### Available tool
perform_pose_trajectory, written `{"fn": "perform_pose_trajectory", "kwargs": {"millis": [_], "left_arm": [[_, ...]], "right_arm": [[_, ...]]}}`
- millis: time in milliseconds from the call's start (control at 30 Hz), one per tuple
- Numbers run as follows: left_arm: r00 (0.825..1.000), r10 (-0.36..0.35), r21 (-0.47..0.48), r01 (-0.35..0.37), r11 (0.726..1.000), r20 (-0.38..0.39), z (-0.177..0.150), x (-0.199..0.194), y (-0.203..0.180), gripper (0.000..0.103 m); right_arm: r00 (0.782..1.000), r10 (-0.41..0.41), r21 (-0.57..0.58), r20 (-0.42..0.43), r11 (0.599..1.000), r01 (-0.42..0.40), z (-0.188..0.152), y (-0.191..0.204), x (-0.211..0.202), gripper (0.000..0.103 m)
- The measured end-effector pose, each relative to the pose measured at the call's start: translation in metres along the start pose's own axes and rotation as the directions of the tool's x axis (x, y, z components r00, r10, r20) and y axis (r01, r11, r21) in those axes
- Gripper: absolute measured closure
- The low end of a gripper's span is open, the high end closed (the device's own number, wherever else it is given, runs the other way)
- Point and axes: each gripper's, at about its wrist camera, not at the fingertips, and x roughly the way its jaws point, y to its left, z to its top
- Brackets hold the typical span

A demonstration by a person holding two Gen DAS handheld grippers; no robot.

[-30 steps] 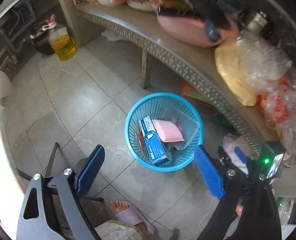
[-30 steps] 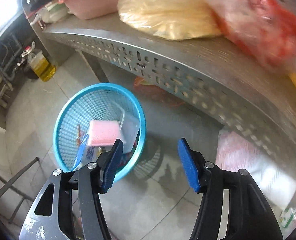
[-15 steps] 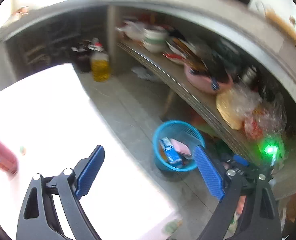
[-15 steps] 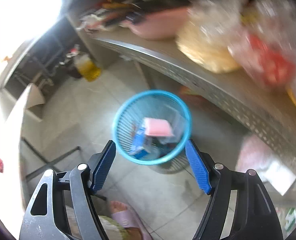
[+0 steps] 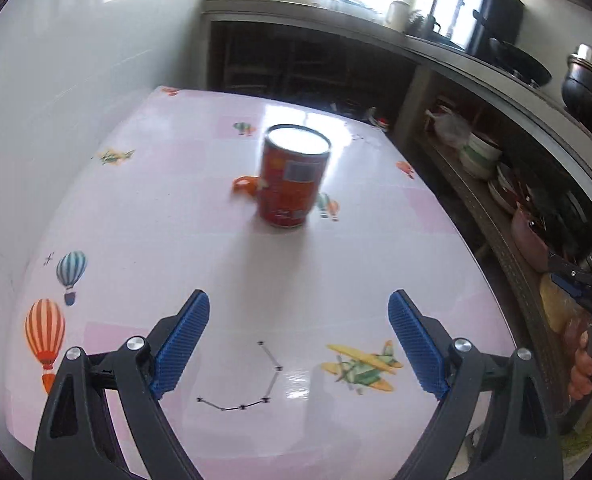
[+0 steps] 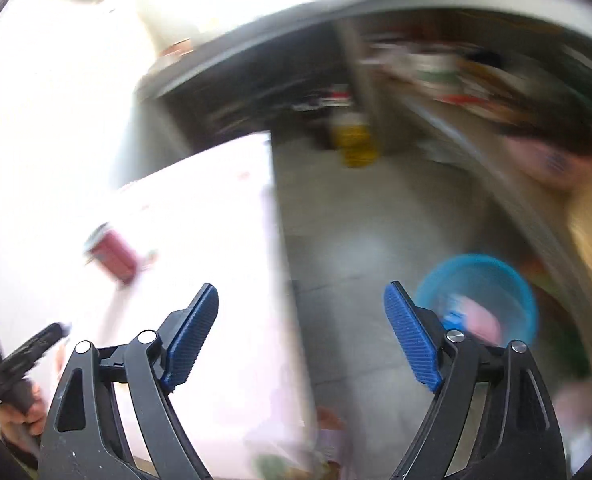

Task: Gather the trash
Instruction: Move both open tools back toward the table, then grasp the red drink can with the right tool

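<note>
A red can (image 5: pixel 294 176) stands upright on the pink patterned table (image 5: pixel 176 240), with a small orange scrap (image 5: pixel 243 185) just to its left. My left gripper (image 5: pixel 299 320) hovers above the table's near half, open and empty, the can well ahead of its fingers. In the blurred right wrist view my right gripper (image 6: pixel 300 312) is over the table's edge, its jaws opening with nothing between them. The blue basket (image 6: pixel 477 296) with trash inside sits on the floor to the right, and the red can (image 6: pixel 114 254) shows far left.
Shelves (image 5: pixel 495 184) crowded with bowls, pots and bags run along the right of the table. A yellow oil bottle (image 6: pixel 353 144) stands on the grey tiled floor (image 6: pixel 355 240). A hand holding the other gripper's handle (image 5: pixel 587 336) shows at the right edge.
Both grippers have lifted away from the blue basket on the floor and swung toward the table. The left one now faces the red can. The right jaws have spread wider.
</note>
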Motion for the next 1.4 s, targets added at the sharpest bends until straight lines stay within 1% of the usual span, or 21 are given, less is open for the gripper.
{"fn": "perform_pose_trajectory", "kwargs": {"millis": [133, 233, 333, 367, 467, 533, 600, 633, 700, 767, 867, 933, 1000, 1033, 1067, 1133, 1200, 1233, 1267, 1333, 1400], "left_arm": [[1.000, 0.018, -0.083, -0.017, 0.996, 0.003, -0.004, -0.002, 0.034, 0.014], [1.000, 0.015, -0.106, -0.014, 0.994, 0.009, -0.010, -0.005, 0.047, 0.014], [1.000, 0.019, -0.117, -0.017, 0.993, 0.010, -0.015, -0.005, 0.051, 0.014], [1.000, 0.019, -0.120, -0.017, 0.993, 0.008, -0.016, -0.005, 0.053, 0.014], [1.000, 0.011, -0.129, -0.013, 0.992, -0.012, -0.021, -0.002, 0.056, 0.014], [0.999, 0.002, -0.127, -0.006, 0.992, -0.033, -0.023, 0.003, 0.057, 0.014], [0.999, -0.010, -0.122, 0.004, 0.992, -0.045, -0.023, 0.008, 0.056, 0.014], [0.999, -0.015, -0.122, 0.009, 0.992, -0.048, -0.024, 0.010, 0.056, 0.014], [0.998, -0.025, -0.124, 0.019, 0.992, -0.049, -0.024, 0.013, 0.057, 0.014], [0.998, -0.034, -0.128, 0.027, 0.991, -0.046, -0.024, 0.014, 0.058, 0.014], [0.998, -0.051, -0.134, 0.046, 0.990, -0.039, -0.025, 0.016, 0.059, 0.014], [0.997, -0.065, -0.136, 0.059, 0.989, -0.037, -0.026, 0.017, 0.060, 0.014], [0.997, -0.074, -0.128, 0.069, 0.989, -0.036, -0.028, 0.015, 0.059, 0.014], [0.996, -0.078, -0.125, 0.073, 0.990, -0.035, -0.028, 0.015, 0.058, 0.014], [0.996, -0.080, -0.123, 0.075, 0.990, -0.035, -0.028, 0.015, 0.057, 0.014], [0.996, -0.086, -0.122, 0.081, 0.989, -0.036, -0.028, 0.015, 0.054, 0.014], [0.995, -0.088, -0.115, 0.083, 0.990, -0.038, -0.029, 0.016, 0.051, 0.014], [0.995, -0.087, -0.111, 0.083, 0.990, -0.040, -0.029, 0.016, 0.050, 0.014], [0.995, -0.089, -0.106, 0.084, 0.991, -0.043, -0.028, 0.018, 0.047, 0.014], [0.995, -0.093, -0.099, 0.088, 0.991, -0.048, -0.031, 0.016, 0.044, 0.014], [0.994, -0.100, -0.093, 0.095, 0.991, -0.051, -0.031, 0.016, 0.041, 0.014]], "right_arm": [[0.992, 0.115, -0.170, -0.048, 0.978, -0.122, 0.023, 0.082, 0.031, 0.013], [0.985, 0.155, -0.306, -0.082, 0.936, -0.173, 0.035, 0.140, 0.056, 0.009], [0.979, 0.147, -0.405, -0.140, 0.894, -0.192, 0.046, 0.191, 0.090, 0.008], [0.978, 0.136, -0.431, -0.156, 0.882, -0.191, 0.049, 0.201, 0.102, 0.008], [0.979, 0.041, -0.527, -0.199, 0.838, -0.142, 0.055, 0.234, 0.145, 0.008], [0.977, -0.049, -0.561, -0.206, 0.824, -0.077, 0.053, 0.246, 0.167, 0.008], [0.967, -0.074, -0.562, -0.246, 0.823, -0.080, 0.054, 0.248, 0.183, 0.011], [0.960, -0.094, -0.554, -0.265, 0.829, -0.071, 0.054, 0.248, 0.191, 0.017], [0.950, -0.089, -0.525, -0.299, 0.847, -0.086, 0.055, 0.249, 0.199, 0.024], [0.946, -0.061, -0.483, -0.318, 0.869, -0.106, 0.056, 0.243, 0.196, 0.041], [0.949, -0.031, -0.412, -0.314, 0.905, -0.107, 0.057, 0.228, 0.189, 0.041], [0.937, 0.043, -0.308, -0.345, 0.938, -0.157, 0.059, 0.214, 0.183, 0.041], [0.899, 0.160, -0.153, -0.406, 0.959, -0.240, 0.059, 0.198, 0.181, 0.041], [0.868, 0.234, -0.059, -0.438, 0.956, -0.288, 0.057, 0.185, 0.181, 0.041], [0.824, 0.322, 0.052, -0.467, 0.940, -0.337, 0.053, 0.169, 0.181, 0.041], [0.763, 0.418, 0.196, -0.493, 0.908, -0.371, 0.041, 0.148, 0.179, 0.041], [0.727, 0.475, 0.282, -0.496, 0.880, -0.383, 0.032, 0.131, 0.176, 0.041], [0.716, 0.496, 0.315, -0.492, 0.868, -0.385, 0.028, 0.122, 0.174, 0.041], [0.725, 0.491, 0.325, -0.484, 0.870, -0.371, 0.025, 0.114, 0.170, 0.038], [0.783, 0.405, 0.271, -0.472, 0.912, -0.308, 0.025, 0.102, 0.159, 0.033], [0.813, 0.353, 0.229, -0.463, 0.934, -0.275, 0.022, 0.096, 0.148, 0.031]]}}
